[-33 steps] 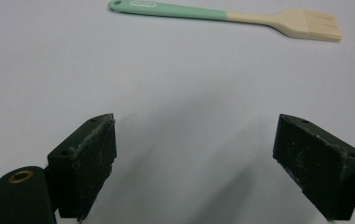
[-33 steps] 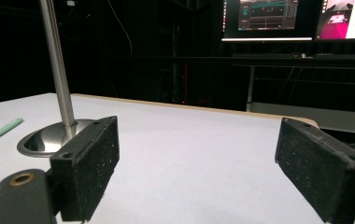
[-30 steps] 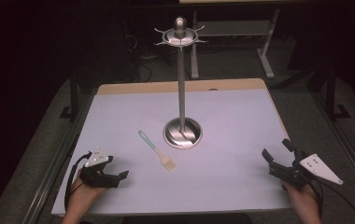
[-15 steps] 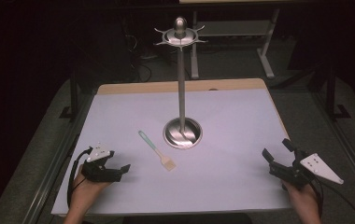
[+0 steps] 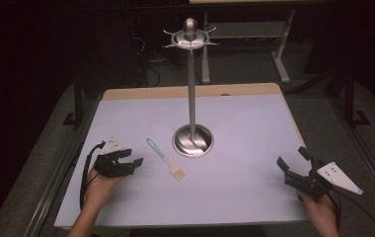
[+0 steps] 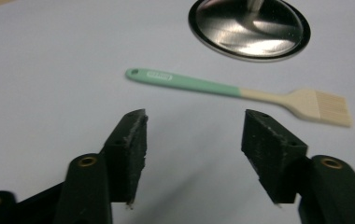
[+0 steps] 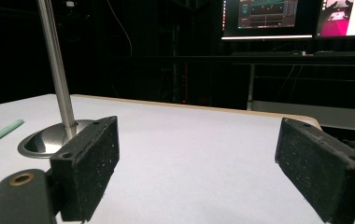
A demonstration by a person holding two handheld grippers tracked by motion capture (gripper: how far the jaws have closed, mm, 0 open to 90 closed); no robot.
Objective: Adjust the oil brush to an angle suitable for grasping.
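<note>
Pastry brush point(image 5: 165, 159): slim mint-green handle w/ a small hole at its end and a pale label strip, changing to cream plastic at the neck, then a flat, wide cream bristle head w/ fine ribs. It lies flat on the white table point(image 5: 244, 128).

Long axis runs diagonal in the high view: handle end toward the far left, bristle head toward the near right. In the left gripper view the brush point(image 6: 241, 93) lies nearly crosswise, handle end at left, bristles at right and a bit lower.

Left gripper point(image 5: 129, 162) sits low over the table, jaws wide apart, holding nothing. Brush is just ahead of the tips and apart from them, its green handle spanning the gap, bristle head past the right jaw's line. Beyond the brush: round steel base of the stand point(image 6: 249, 27), near the brush, not touching.

Right gripper point(image 5: 292, 164): jaws spread very wide, empty, well apart from the brush. In the right gripper view only the handle end point(image 7: 0, 134) shows, far left, outside the left jaw, w/ the stand's pole point(image 7: 56, 70) and base just beside.
</note>
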